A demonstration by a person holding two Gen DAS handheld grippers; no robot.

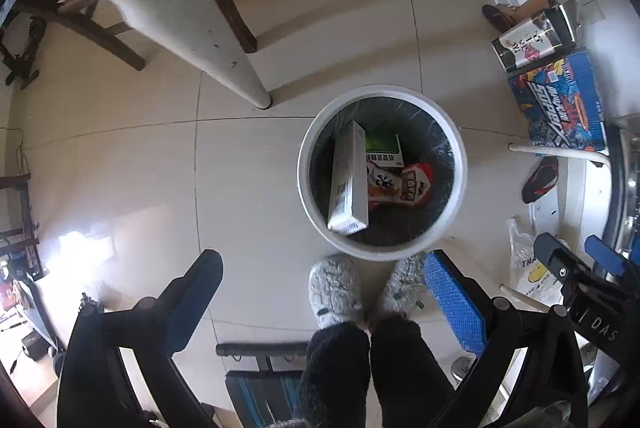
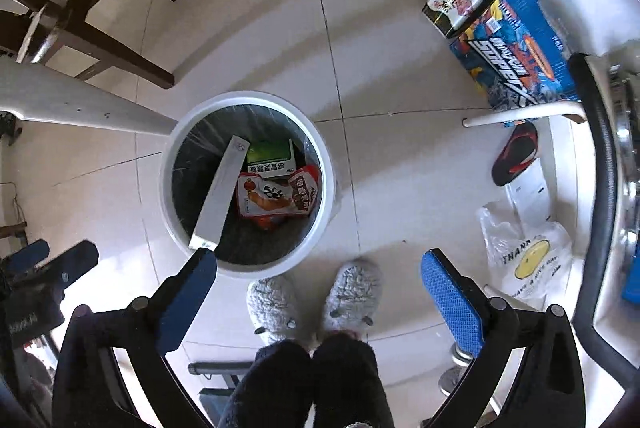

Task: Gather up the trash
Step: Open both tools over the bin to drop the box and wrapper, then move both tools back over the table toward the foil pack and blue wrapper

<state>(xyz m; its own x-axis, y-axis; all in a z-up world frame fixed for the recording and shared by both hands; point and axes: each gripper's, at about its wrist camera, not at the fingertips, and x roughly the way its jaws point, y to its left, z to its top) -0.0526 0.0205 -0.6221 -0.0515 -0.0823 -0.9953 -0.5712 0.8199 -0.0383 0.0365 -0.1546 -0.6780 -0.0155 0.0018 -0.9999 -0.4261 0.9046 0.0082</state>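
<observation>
Both my tongs hang with their jaws wide apart and nothing between them: the left gripper (image 1: 324, 304) points down at the floor just in front of my grey slippers (image 1: 334, 290), and the right gripper (image 2: 320, 302) does the same a little to the side, its near finger crossing the edge of the bin in its own view. Straight ahead of both stands the white trash bin (image 1: 460, 164), lined with a dark bag, touching or nearly touching my toes. Inside it a long white carton (image 1: 349, 180) leans upright against the wall, with a green-and-white box (image 2: 271, 158) behind it and red snack wrappers (image 2: 276, 196) lying crumpled on the bottom. So I judge a fair share of the collecting is done; those pieces are in, and my hands are free for the next one. What is left is harder to say. Off to my right, a white plastic bag (image 2: 524, 260) lies on the tiles near a dark slipper (image 2: 514, 154), and a blue printed carton (image 2: 520, 48) sits beyond; the bag may be trash, though through this warped lens I cannot be sure. A table leg (image 1: 224, 56) stands just beside the bin.
</observation>
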